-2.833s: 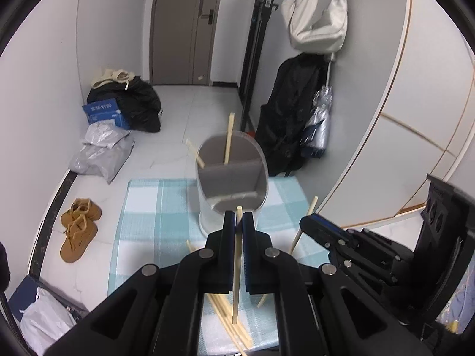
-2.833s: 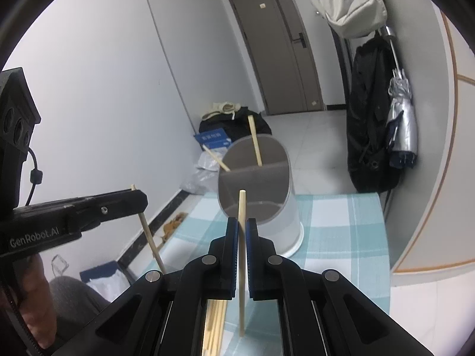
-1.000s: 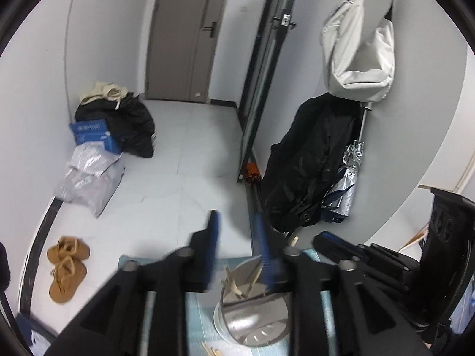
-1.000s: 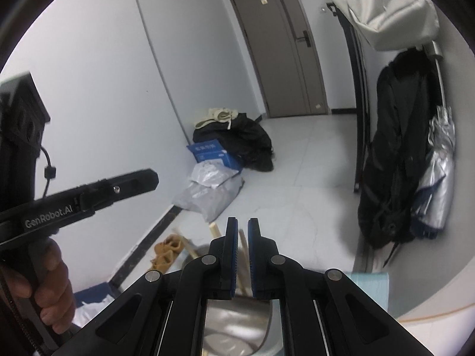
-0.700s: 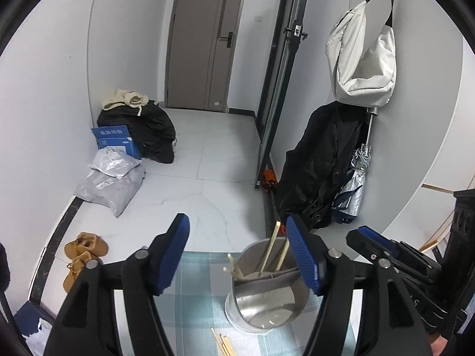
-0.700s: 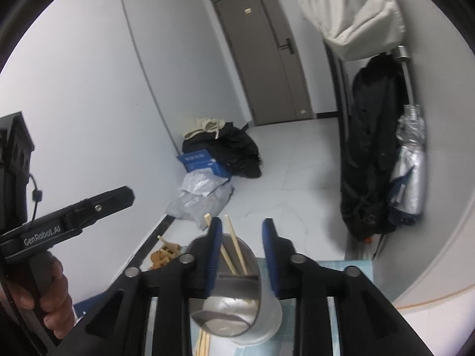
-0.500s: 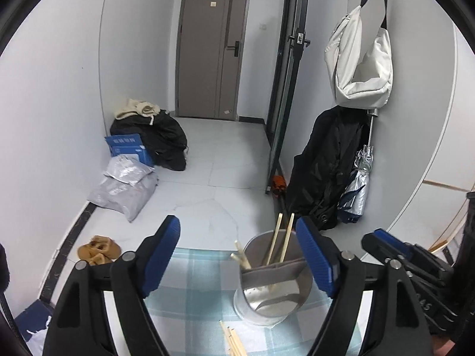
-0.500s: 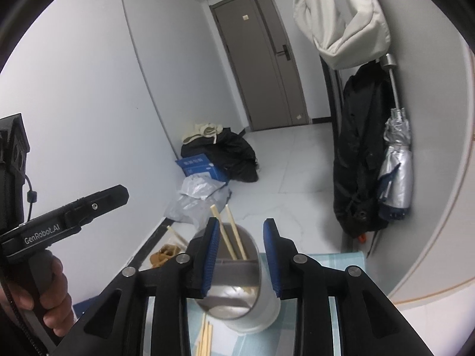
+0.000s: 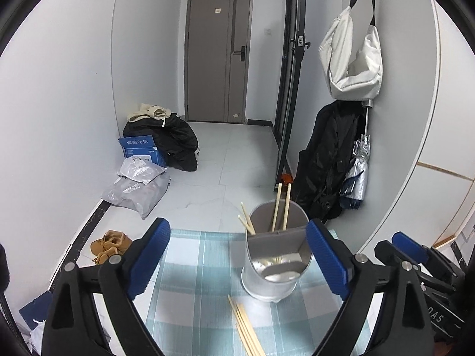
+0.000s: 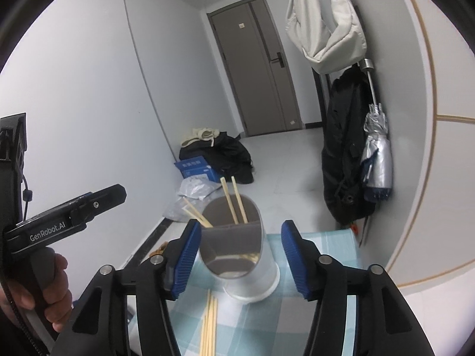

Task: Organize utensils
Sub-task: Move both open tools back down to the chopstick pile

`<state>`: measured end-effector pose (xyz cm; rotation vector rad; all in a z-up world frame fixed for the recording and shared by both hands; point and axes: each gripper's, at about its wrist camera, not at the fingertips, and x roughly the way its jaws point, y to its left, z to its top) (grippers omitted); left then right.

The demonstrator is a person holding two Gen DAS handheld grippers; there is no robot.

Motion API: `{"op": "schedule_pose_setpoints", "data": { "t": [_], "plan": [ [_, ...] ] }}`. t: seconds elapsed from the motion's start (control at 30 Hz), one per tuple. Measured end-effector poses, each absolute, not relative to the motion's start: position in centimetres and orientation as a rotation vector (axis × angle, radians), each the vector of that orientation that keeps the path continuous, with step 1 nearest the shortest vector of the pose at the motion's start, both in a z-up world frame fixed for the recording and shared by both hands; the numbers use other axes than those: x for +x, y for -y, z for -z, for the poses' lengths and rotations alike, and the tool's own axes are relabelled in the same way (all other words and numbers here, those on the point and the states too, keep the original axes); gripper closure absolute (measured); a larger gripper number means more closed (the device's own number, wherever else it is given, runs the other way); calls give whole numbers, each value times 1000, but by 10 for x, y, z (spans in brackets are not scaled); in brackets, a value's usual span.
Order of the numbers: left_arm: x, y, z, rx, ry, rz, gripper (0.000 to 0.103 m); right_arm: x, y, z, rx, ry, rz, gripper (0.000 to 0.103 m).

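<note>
A metal utensil holder stands on a teal checked cloth, with several wooden chopsticks upright in it. More loose chopsticks lie on the cloth in front of it. My left gripper hangs short of the holder, its jaws opening wide with nothing gripped. In the right wrist view the holder shows beyond my right gripper, whose jaws are also opening and grip nothing. Loose chopsticks lie below it. A hand holds the left gripper's handle at the left.
The cloth's far edge ends above a white tiled floor. Brown shoes, grey parcels and a black bag lie on it. A black coat, a folded umbrella and a white bag hang at the right wall.
Both grippers, earlier each shut on a chopstick, have opened and drawn back from the holder. Two more chopsticks now stand in it.
</note>
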<state>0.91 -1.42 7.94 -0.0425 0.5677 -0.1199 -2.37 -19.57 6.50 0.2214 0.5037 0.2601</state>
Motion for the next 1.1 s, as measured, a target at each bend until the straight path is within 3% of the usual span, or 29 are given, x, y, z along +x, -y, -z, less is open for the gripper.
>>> {"op": "schedule_pose_setpoints", "data": {
  "t": [0.1,0.4,0.77,1.1],
  "plan": [
    [1,14,-72,-33,-561,116,11,-32,196,-59,222,-497,-246,35],
    [-17,8,-43,-34,-534,77,4,-48,185,-28,194,-525,-208,26],
    [-2,-9,18,-85,-652,34,4,-33,170,19,123,-669,-205,25],
    [12,-40,29,-148,-702,-9,4,-9,141,60,44,-833,-252,25]
  ]
}}
